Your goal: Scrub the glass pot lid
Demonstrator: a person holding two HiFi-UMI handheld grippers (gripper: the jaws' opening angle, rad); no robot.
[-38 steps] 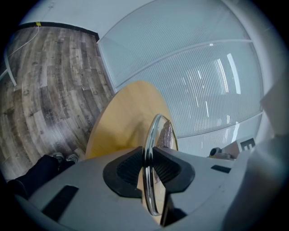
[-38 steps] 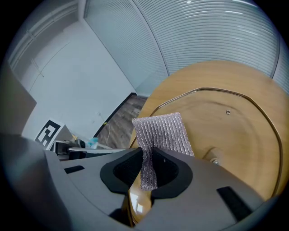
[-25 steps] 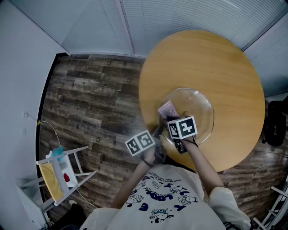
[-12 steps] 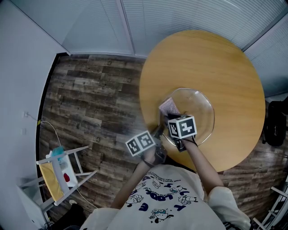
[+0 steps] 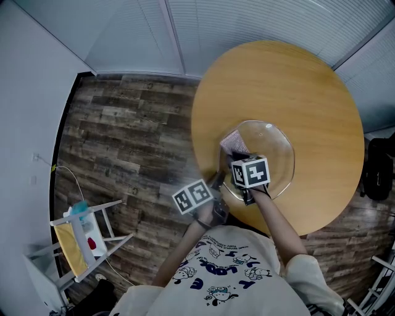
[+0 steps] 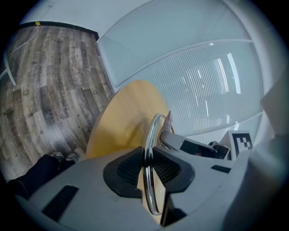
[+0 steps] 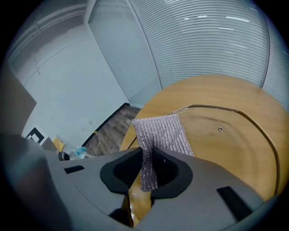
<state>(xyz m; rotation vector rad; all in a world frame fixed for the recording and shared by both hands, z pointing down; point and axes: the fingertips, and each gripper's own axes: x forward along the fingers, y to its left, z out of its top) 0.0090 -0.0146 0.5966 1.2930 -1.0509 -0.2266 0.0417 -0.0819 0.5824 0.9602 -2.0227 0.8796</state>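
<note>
The glass pot lid [image 5: 271, 154] lies over the near left part of the round wooden table [image 5: 308, 80], its steel rim [image 6: 152, 135] seen edge-on in the left gripper view. My left gripper [image 6: 146, 168] is shut on that rim at the lid's near left edge [image 5: 220, 179]. My right gripper [image 7: 146, 173] is shut on a silvery scrubbing cloth [image 7: 162, 133], which rests flat on the lid's left part [image 5: 233, 143]. The lid's small centre screw [image 7: 220, 129] shows through the glass in the right gripper view.
Dark wood-plank floor [image 5: 123, 142] lies left of the table. A small white stand with a yellow cloth and a bottle [image 5: 80, 231] sits at the lower left. Window blinds [image 5: 259, 18] run behind the table. A dark bag [image 5: 378, 166] is at the right edge.
The right gripper and the cloth have slid slightly away from me across the lid. The left gripper and the lid have stayed in place.
</note>
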